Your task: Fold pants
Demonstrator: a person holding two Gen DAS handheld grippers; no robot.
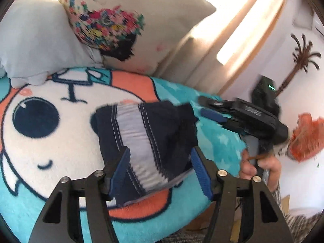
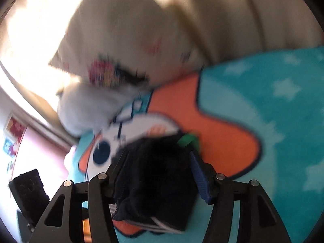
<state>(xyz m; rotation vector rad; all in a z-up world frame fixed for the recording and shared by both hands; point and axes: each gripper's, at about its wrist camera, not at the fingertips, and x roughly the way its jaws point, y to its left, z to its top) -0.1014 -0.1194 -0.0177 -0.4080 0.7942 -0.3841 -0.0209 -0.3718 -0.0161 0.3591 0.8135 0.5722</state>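
While a folded pair of dark navy pants [image 1: 147, 141] with a wide grey side stripe is lying on a turquoise fleece blanket [image 1: 24, 208] printed with a large white and orange cartoon face, the left gripper [image 1: 160, 170] is hovering over the bundle's near edge. Its blue-padded fingers [image 1: 199, 168] are standing spread to either side of the cloth, and the picture is not showing whether the pads are pressing on it. Seen from the left wrist, the right gripper [image 1: 212, 111] is reaching in from the right, its fingers sitting just beside the far right corner of the pants, and a hand [image 1: 261, 166] is gripping its handle below. In the blurred right wrist view, the right gripper [image 2: 156, 170] is standing with its fingers apart and the dark bundle [image 2: 156, 182] is filling the gap between them; whether it is being pinched cannot be told. Behind the pants, a cream pillow [image 1: 129, 22] with a colourful embroidered patch is leaning against a plain white pillow [image 1: 34, 40] at the head of the bed.
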